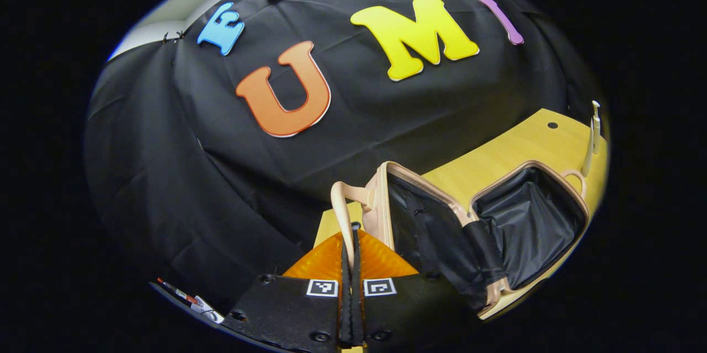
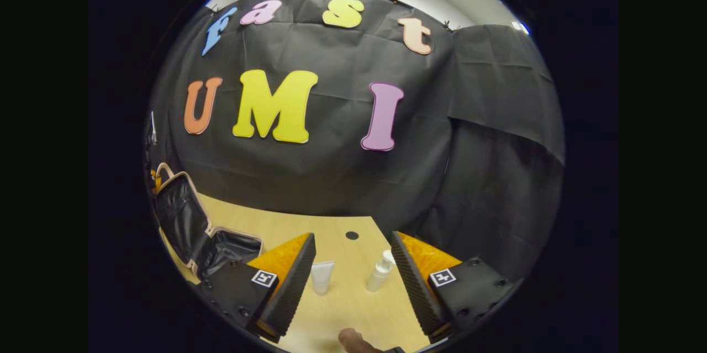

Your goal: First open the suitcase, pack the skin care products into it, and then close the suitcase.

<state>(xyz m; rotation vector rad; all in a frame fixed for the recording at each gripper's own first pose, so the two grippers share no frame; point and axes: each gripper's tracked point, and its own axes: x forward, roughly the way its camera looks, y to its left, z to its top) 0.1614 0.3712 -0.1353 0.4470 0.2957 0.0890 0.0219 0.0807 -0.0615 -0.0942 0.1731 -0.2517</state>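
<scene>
Holding the case open by its strap; left gripper fingers pinched narrow on the strap.
Case lies open at the tabletop's left. Right gripper fingers spread wide, holding nothing; tube and pump bottle stand apart on the tabletop between them.

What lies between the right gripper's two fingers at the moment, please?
In the right gripper view, a tube and a pump bottle stand on the table between them.
</scene>
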